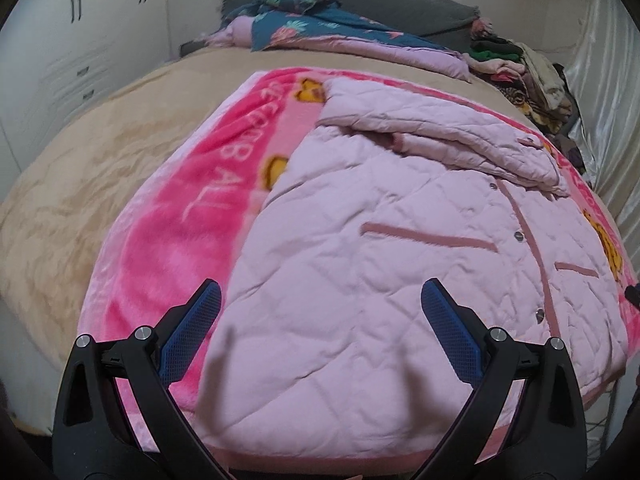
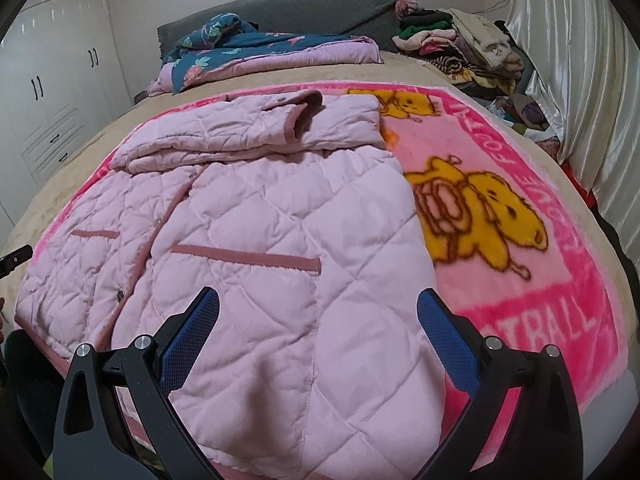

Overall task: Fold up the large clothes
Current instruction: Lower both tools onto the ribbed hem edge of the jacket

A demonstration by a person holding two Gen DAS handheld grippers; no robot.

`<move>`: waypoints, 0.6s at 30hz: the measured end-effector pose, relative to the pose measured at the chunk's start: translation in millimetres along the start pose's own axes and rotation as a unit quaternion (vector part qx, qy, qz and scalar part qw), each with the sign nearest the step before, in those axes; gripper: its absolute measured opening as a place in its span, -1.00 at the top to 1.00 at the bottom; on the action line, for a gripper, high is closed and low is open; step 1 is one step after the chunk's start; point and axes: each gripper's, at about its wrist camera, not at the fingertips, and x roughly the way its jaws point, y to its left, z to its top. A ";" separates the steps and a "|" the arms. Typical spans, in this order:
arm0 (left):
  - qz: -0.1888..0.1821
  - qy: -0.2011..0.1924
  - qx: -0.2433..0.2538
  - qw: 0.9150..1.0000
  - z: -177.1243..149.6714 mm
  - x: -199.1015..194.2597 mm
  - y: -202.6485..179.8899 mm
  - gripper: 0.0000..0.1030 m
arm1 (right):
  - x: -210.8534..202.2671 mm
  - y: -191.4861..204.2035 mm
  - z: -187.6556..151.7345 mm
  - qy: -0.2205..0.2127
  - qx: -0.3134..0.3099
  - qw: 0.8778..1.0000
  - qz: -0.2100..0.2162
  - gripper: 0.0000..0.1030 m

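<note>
A pale pink quilted jacket lies front-up on a bright pink cartoon blanket, its sleeves folded across the chest at the far end. In the left wrist view my left gripper hovers open above the jacket's near left hem, nothing between its blue pads. My right gripper is open too, hanging over the jacket's near right hem beside the pocket trim. A dark tip of the left gripper shows at the left edge of the right wrist view.
The blanket covers a beige bed. At the head lie a teal floral quilt and a grey headboard. A clothes pile sits at the far right by shiny curtains. White wardrobes stand left.
</note>
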 end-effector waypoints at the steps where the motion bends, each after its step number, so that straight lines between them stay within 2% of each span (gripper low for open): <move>1: 0.002 0.003 -0.004 1.000 -1.3 0.7 3.9 -0.82 | 0.4 -1.1 -0.3 0.001 0.000 1.000 0.000 -0.91; 8: -0.005 0.044 -0.037 0.998 -17.8 13.3 33.0 -0.82 | -0.1 -5.7 -5.3 0.004 -0.001 1.000 -0.003 -0.91; 13: -0.058 0.066 -0.074 0.993 -26.4 17.3 49.1 -0.82 | 2.0 -10.3 -14.1 0.015 0.003 1.000 -0.008 -0.91; 18: -0.079 0.086 -0.080 0.990 -30.0 23.8 48.0 -0.81 | 4.8 -16.0 -29.3 0.033 0.007 0.999 -0.007 -0.91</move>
